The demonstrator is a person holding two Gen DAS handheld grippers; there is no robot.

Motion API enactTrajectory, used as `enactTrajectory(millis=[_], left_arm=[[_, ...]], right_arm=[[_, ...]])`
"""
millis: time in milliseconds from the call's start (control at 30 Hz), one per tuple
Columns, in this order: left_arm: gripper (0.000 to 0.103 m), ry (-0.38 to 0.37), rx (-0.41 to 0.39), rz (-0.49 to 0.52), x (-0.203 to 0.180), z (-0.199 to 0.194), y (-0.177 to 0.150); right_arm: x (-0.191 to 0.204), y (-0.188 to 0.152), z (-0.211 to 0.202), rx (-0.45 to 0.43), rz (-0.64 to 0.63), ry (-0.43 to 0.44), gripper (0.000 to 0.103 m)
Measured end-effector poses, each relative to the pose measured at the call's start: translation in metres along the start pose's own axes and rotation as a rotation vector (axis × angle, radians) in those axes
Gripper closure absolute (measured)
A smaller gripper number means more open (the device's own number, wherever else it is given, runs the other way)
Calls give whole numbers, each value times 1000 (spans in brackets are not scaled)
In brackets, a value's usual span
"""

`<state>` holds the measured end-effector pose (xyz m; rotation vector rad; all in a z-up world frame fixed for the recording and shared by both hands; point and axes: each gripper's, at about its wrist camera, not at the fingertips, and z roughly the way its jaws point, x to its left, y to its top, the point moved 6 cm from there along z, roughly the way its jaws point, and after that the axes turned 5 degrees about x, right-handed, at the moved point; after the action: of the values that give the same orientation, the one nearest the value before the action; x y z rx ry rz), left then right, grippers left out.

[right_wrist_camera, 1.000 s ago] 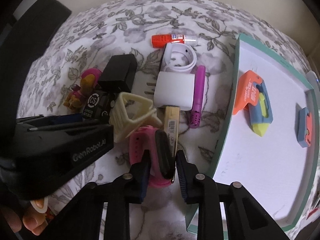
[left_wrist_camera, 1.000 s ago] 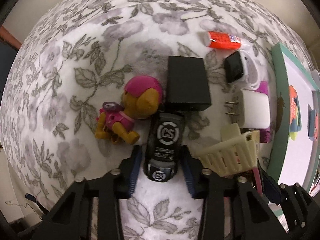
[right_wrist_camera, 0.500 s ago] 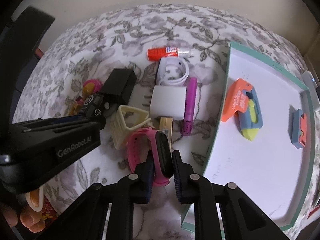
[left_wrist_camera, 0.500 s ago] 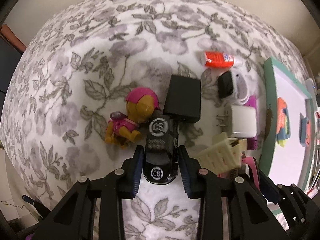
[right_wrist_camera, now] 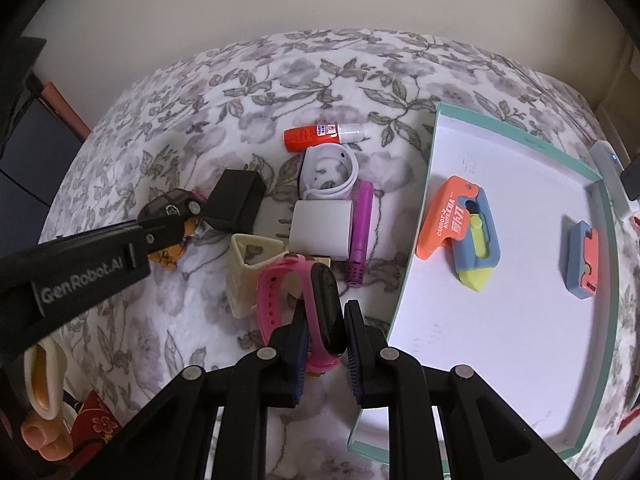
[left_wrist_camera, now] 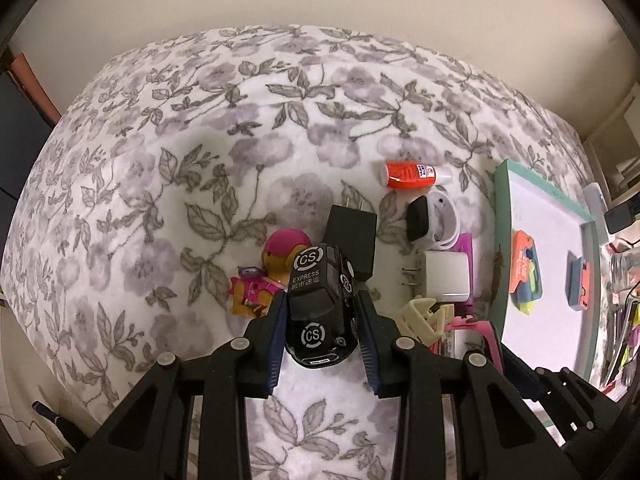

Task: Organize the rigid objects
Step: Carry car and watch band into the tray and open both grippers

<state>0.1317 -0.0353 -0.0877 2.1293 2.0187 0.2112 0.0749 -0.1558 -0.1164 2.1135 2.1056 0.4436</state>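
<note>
My left gripper [left_wrist_camera: 321, 310] is shut on a black toy car [left_wrist_camera: 316, 276] marked "CS EXPRESS" and holds it above the floral bedspread; the right wrist view also shows the car [right_wrist_camera: 168, 204] in those fingers. My right gripper [right_wrist_camera: 326, 320] is shut on the black face of a pink smartwatch [right_wrist_camera: 276, 292], lifted just over the pile. A green-rimmed white tray [right_wrist_camera: 500, 340] lies to the right. It holds an orange-and-blue toy knife [right_wrist_camera: 460, 228] and a small blue-and-orange piece [right_wrist_camera: 584, 260].
On the bedspread lie a pup figure [left_wrist_camera: 272, 272], a black charger [left_wrist_camera: 352, 236], a white charger [right_wrist_camera: 322, 228], an orange glue bottle [right_wrist_camera: 316, 139], a white watch band [right_wrist_camera: 328, 174], a purple stick [right_wrist_camera: 362, 228] and a cream basket [right_wrist_camera: 250, 268].
Both grippers have risen. The left lifted the toy car off the bedspread. The right closed on the pink watch and raised it.
</note>
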Motion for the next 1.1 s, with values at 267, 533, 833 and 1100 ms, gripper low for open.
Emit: enactTrajectory(millis=[267,533,833,1100], left_arm=[[68,-19,-31,-8,-1,-12,0],[68,-81,-77,50,-29,-32,-2],[68,-87,-83,144,-67,-36,-13],[68,-81,-72,250,-106,-33,-30]], right_arm=[[-5,1,-5,-10,15,11,85],[-48,6,-24,-49,135,31,85],[-113,-2,-42,-88,309,52,85],[-175,-23,-39,-48,470,-39,85]])
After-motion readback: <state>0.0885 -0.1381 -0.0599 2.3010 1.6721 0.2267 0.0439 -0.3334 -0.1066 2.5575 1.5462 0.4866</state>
